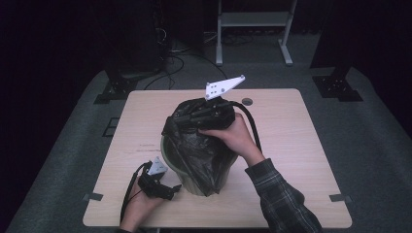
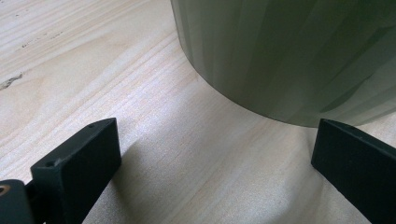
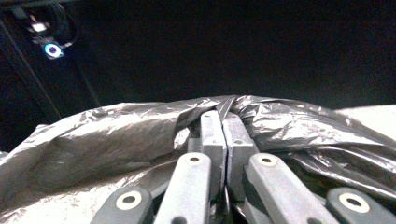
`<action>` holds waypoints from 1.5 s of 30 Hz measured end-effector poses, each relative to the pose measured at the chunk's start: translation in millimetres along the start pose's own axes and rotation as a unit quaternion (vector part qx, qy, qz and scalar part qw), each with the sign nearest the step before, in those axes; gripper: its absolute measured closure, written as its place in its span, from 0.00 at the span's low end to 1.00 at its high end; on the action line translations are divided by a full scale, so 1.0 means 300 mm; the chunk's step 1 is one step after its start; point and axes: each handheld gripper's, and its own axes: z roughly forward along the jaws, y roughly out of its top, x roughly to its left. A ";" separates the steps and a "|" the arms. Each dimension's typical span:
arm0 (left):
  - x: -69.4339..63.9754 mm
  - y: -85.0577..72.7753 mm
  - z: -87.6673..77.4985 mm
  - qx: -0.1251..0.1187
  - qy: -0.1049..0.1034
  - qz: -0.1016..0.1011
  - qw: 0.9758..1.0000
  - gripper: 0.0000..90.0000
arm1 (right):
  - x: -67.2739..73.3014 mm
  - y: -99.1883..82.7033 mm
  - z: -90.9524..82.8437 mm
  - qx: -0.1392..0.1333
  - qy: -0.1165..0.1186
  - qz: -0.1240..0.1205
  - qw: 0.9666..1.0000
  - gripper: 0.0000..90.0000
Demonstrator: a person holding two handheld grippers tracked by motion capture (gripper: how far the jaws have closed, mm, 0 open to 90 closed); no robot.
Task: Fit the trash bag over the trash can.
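Atop green bin: right gripper clamped on black bag; left gripper spread wide beside bin.

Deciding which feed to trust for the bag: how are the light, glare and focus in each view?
High view: dim, room black beyond the table, black bag hard to read, right gripper dark against it. Left gripper view: bright and even, soft shadow under the green bin, near jaws slightly soft. Right gripper view: dark background, sheen on the bag's creases, one small light glaring at upper left.
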 end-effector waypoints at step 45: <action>0.000 0.001 0.000 0.001 0.001 -0.001 1.000 0.00 | -0.054 -0.196 -0.356 0.054 -0.137 0.041 0.988 0.54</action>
